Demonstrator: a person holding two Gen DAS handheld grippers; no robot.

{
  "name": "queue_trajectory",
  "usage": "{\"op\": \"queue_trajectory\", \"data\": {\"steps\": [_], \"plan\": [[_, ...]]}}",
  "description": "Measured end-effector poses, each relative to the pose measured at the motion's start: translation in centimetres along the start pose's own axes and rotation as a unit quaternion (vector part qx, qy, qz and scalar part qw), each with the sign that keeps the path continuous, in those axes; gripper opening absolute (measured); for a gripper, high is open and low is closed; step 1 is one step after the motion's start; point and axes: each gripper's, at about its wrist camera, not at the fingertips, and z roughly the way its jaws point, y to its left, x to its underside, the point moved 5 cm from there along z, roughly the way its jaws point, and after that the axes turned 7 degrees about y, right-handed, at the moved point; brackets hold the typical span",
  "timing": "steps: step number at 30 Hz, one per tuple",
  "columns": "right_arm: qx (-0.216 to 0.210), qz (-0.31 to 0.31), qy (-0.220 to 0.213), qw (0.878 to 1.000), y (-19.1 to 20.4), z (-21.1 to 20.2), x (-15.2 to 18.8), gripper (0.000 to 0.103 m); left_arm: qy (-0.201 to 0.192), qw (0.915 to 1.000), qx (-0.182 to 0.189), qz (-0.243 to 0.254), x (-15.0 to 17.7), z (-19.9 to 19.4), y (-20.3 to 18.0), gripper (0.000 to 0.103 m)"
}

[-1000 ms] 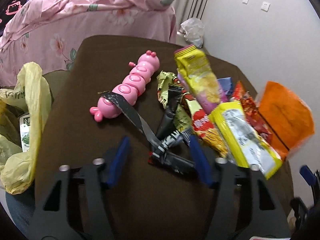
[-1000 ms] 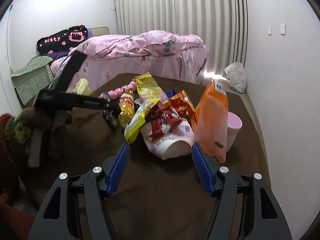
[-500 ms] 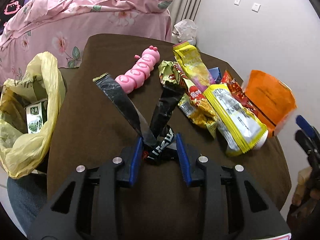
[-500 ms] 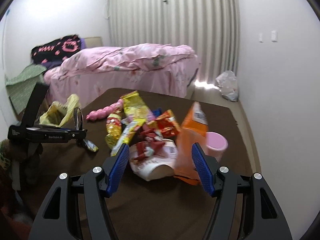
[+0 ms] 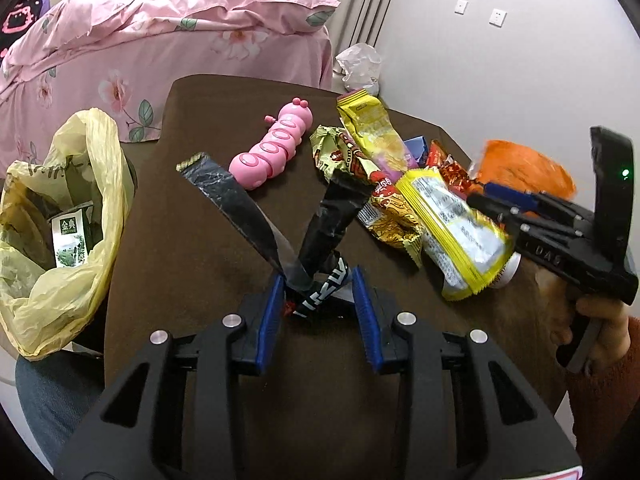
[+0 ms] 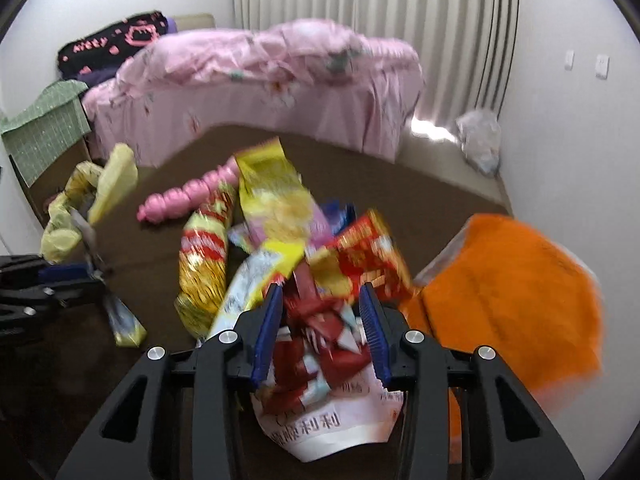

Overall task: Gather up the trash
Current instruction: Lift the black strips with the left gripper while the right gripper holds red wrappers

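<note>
2 black wrappers [image 5: 256, 220], splayed V, pointing away

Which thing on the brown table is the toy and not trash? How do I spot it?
Find the brown table in front of the pink bed. Just left of the snack wrapper pile lies the pink caterpillar toy. It is smooth plastic made of round bumps, with two little knobs on its head, while its neighbours are crinkly wrappers.
</note>
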Motion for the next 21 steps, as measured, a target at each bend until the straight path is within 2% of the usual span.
{"op": "queue_trajectory", "data": {"steps": [5,7,8,14,19,21], "plan": [[0.001,0.001,0.011,1.0,0.5,-0.3,2.3,0.038,0.001,1.0,0.007,0.002,0.1,0.0,-0.3,0.033],[-0.012,0.007,0.004,1.0,0.6,-0.9,2.9,0.037,0.0,0.9999,0.008,0.006,0.1,0.0,-0.5,0.033],[-0.016,0.009,0.002,1.0,0.7,-1.2,3.1,0.025,-0.001,0.9999,0.009,0.009,0.1,-0.1,-0.7,0.033],[-0.053,0.005,-0.003,0.999,1.5,-3.1,4.6,0.025,-0.001,0.9998,0.016,0.014,0.2,-0.2,-0.7,0.035],[-0.063,0.02,-0.012,0.998,1.3,-4.5,5.7,0.025,-0.004,0.9997,0.02,0.012,0.1,-0.3,-0.6,0.037],[-0.066,0.023,-0.018,0.997,1.2,-5.1,6.0,0.025,-0.006,0.9996,0.024,0.011,0.1,-0.4,-0.6,0.04]]}}
